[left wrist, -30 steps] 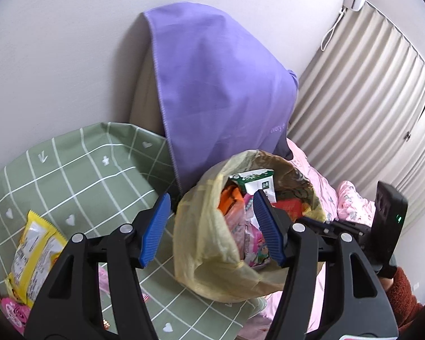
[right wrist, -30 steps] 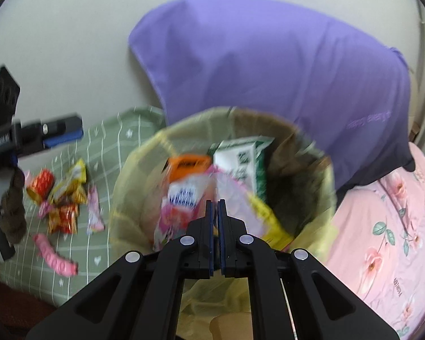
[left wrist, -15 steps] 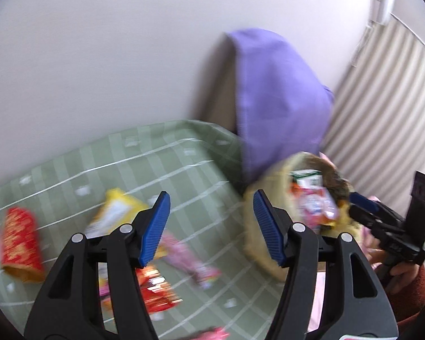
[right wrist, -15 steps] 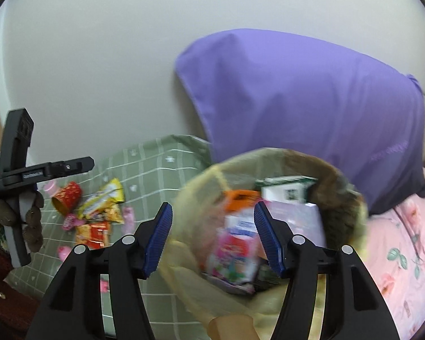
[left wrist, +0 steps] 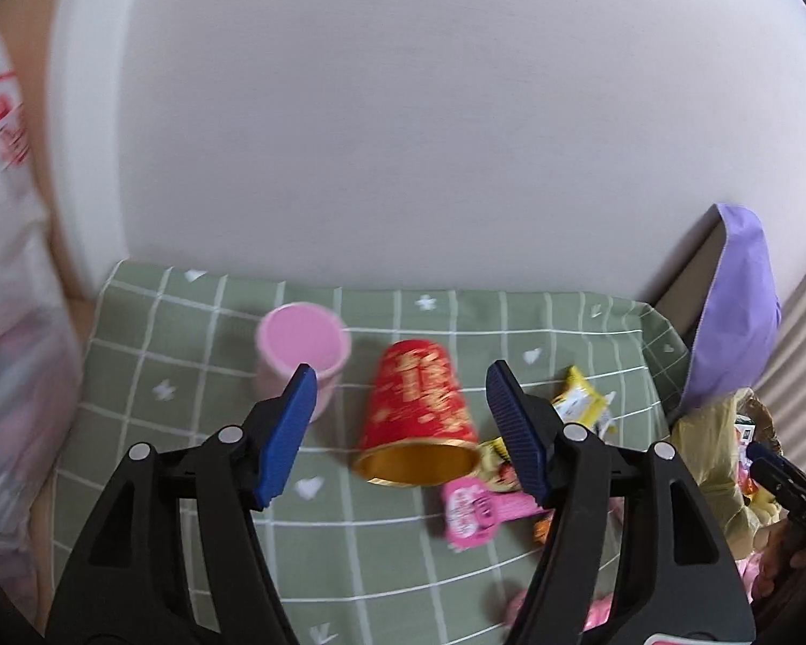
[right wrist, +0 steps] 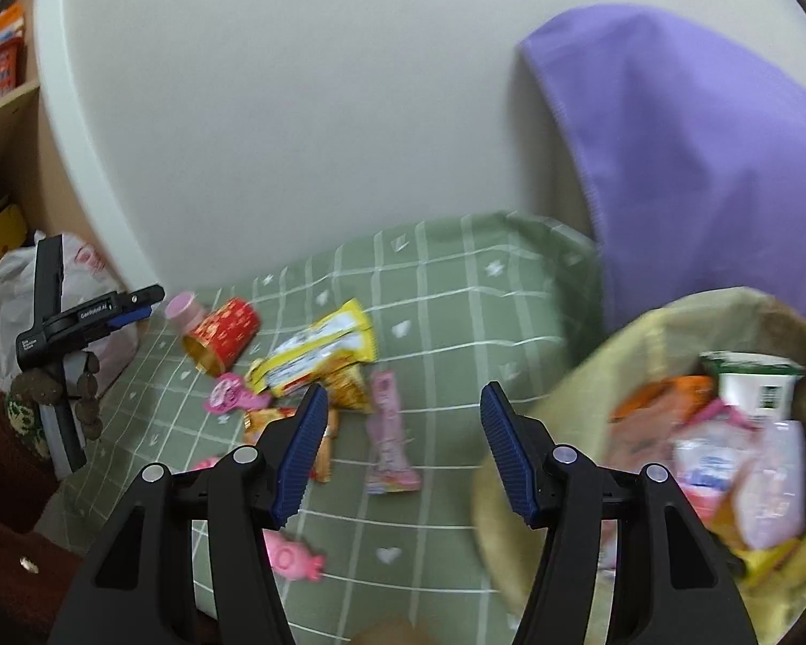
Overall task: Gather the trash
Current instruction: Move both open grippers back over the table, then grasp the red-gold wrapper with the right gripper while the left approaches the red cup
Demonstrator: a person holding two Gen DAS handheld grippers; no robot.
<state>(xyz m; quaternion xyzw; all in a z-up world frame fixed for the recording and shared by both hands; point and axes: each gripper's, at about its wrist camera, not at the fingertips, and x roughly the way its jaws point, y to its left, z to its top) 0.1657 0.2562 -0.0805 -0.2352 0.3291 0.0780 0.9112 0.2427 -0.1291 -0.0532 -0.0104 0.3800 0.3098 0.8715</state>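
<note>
The left gripper has its jaws wide apart and empty. A red cup lies on its side between them, on the green cloth; a pink cup stands just beyond the left jaw. The right gripper is likewise spread and empty, wrappers beyond its left jaw, the trash bag at its right.
</note>
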